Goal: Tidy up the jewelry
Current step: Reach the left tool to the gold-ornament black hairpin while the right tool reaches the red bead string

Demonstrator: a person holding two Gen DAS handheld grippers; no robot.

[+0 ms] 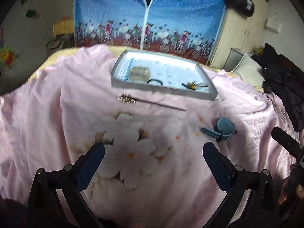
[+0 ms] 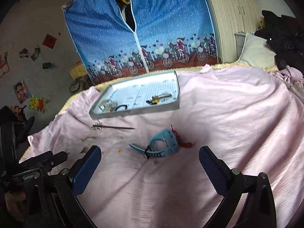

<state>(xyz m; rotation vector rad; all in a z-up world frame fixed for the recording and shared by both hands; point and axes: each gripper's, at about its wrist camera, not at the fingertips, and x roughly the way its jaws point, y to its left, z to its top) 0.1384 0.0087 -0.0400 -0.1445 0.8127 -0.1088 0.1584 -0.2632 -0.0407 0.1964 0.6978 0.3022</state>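
Observation:
A grey tray (image 1: pixel 163 91) (image 2: pixel 136 112) lies on the pink bedspread; it holds a pale comb clip (image 1: pixel 138 73), a black hair tie (image 1: pixel 155 81) (image 2: pixel 121 107) and a yellow-and-black charm (image 1: pixel 192 85) (image 2: pixel 154 100). In front of the tray lies a long hairpin with a silver head (image 1: pixel 129 99) (image 2: pixel 98 127). A light blue watch (image 1: pixel 224 128) (image 2: pixel 165 142) rests nearer, beside a red string (image 2: pixel 187 144). My left gripper (image 1: pixel 153 152) hovers open over the bedspread, left of the watch. My right gripper (image 2: pixel 150 154) is open, just short of the watch.
The pink floral bedspread (image 1: pixel 76 114) covers the bed. A blue fabric wardrobe (image 2: pixel 142 28) stands behind the bed, with a wooden cabinet (image 2: pixel 233 19) to its right. Dark clothes (image 1: pixel 285 87) and a pillow (image 2: pixel 254 51) lie at the right.

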